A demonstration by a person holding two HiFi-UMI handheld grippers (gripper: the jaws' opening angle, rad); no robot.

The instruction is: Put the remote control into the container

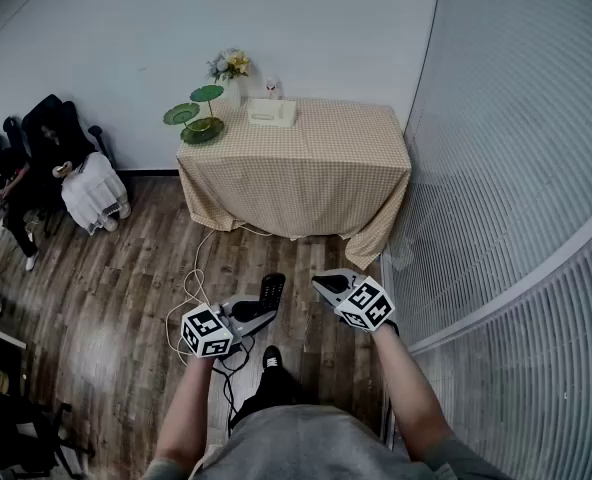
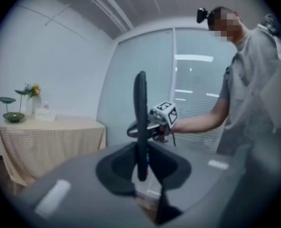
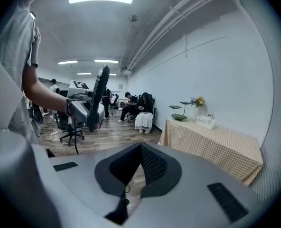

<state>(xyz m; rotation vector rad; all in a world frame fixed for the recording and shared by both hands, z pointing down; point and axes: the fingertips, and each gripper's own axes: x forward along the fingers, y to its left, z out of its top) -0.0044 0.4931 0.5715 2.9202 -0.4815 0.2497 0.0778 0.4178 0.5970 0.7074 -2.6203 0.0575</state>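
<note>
While we stand on the dark wood-plank floor (image 1: 126,268), the slim black plastic remote control (image 2: 140,122) stands upright in our grey left gripper (image 2: 141,167). Its jaws are clamped on the remote's lower end, and most of the remote's length rises clear above the jaw tips, edge-on to that gripper's camera.

Just to the right of it, and apart from it, we hold the matching right gripper (image 3: 140,147), its two dark jaws pressed together with nothing between them.

Well ahead of both sets of jaw tips sits the small cream rectangular container (image 1: 272,113), on a table draped in a beige checked cloth (image 1: 296,178). The remote is well apart from it. Left of the container, as the grippers face it, are a white vase of yellow flowers (image 1: 231,78) and a green tiered dish stand (image 1: 198,118).

A white cable (image 1: 191,288) loops over the floor below the left gripper. Far off to that gripper's left, people sit in dark chairs (image 1: 36,158) along the white wall. Close on the right gripper's right runs a pale ribbed glass wall (image 1: 516,168).
</note>
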